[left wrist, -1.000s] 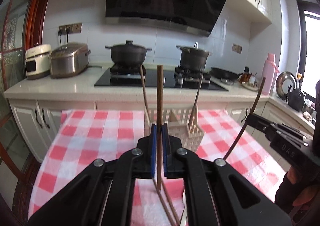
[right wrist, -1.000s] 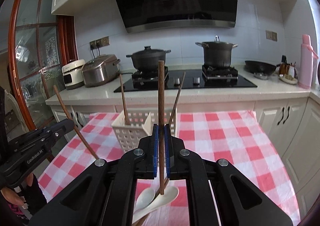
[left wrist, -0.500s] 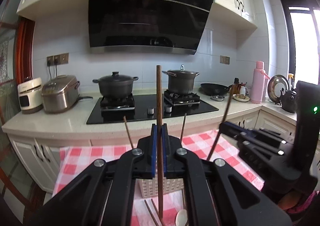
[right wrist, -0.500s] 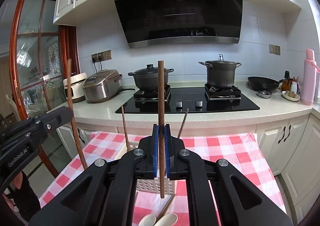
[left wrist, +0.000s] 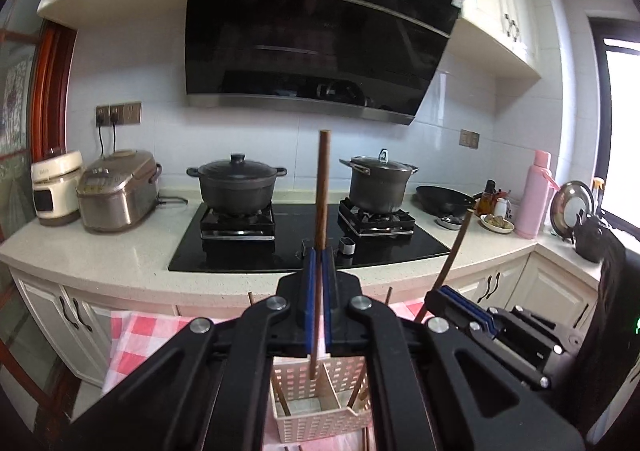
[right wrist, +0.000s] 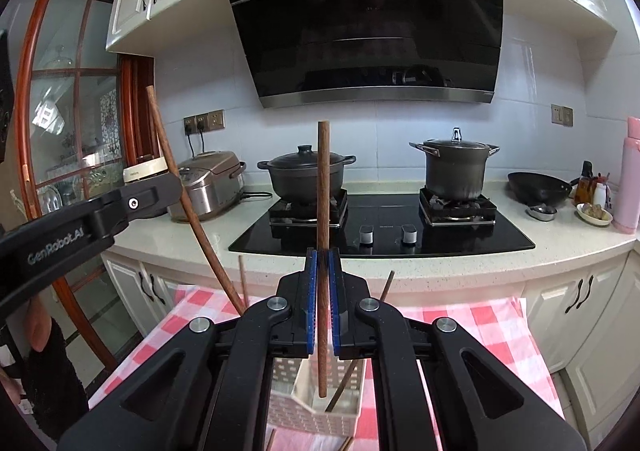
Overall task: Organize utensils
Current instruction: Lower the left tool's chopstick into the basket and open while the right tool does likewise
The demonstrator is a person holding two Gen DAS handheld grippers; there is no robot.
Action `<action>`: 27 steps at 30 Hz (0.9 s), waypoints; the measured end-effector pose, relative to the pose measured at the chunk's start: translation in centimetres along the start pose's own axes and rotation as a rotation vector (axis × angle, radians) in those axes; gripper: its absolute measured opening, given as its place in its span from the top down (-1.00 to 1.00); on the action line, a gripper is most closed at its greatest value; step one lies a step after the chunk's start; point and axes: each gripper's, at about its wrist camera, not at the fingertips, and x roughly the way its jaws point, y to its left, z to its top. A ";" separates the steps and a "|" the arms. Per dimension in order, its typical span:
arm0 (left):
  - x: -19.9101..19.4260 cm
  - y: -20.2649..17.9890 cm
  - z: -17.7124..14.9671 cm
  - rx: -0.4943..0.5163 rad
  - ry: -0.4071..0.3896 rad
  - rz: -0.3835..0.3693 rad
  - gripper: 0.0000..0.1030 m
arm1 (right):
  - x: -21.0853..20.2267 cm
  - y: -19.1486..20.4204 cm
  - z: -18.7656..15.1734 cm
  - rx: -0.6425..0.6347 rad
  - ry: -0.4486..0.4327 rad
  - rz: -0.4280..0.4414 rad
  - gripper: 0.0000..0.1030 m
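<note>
Change since earlier frames: both grippers have risen and tipped upward; the white basket has dropped from mid-frame to the bottom centre of both views, and the range hood now fills the upper half.
Left gripper point(left wrist: 317, 301): jaws closed on a brown chopstick point(left wrist: 321, 203), blue pads pressed against its two sides.
Left chopstick position: upright through the centre of the left view; top end level with the wall tiles below the hood, lower end hanging over the basket point(left wrist: 320, 407), above its left compartment. Contact with the basket floor cannot be determined.
Right gripper point(right wrist: 322, 301): jaws closed on a second chopstick point(right wrist: 323, 187), gripped the same way.
Right chopstick position: upright in the centre of the right view; lower tip inside the basket opening point(right wrist: 316, 411), beside a divider wall.
Cross views: right gripper appears at lower right of the left view, its chopstick leaning to the upper right; left gripper appears at the left edge of the right view, its chopstick tilted toward the upper left.
Basket contents: thin sticks lean in the compartments, their tops showing just above the gripper bodies.
Basket support: red-and-white checked cloth point(right wrist: 492, 327), bottom of frame.
Background: black hob point(right wrist: 384, 227) with two lidded pots; rice cooker point(left wrist: 116, 191) at left; pink bottle point(left wrist: 534, 195) at right.
</note>
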 end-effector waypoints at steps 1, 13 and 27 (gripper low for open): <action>0.7 0.3 0.1 -0.008 0.009 0.003 1.00 | 0.7 -0.1 0.0 0.004 0.008 -0.001 0.88; 5.4 3.0 -4.0 -0.069 0.116 0.010 1.00 | 5.9 -0.1 -2.5 0.047 0.125 0.011 0.88; 5.7 6.8 -8.6 -0.142 0.175 0.061 0.83 | 9.3 -2.1 -5.6 0.093 0.252 0.010 0.72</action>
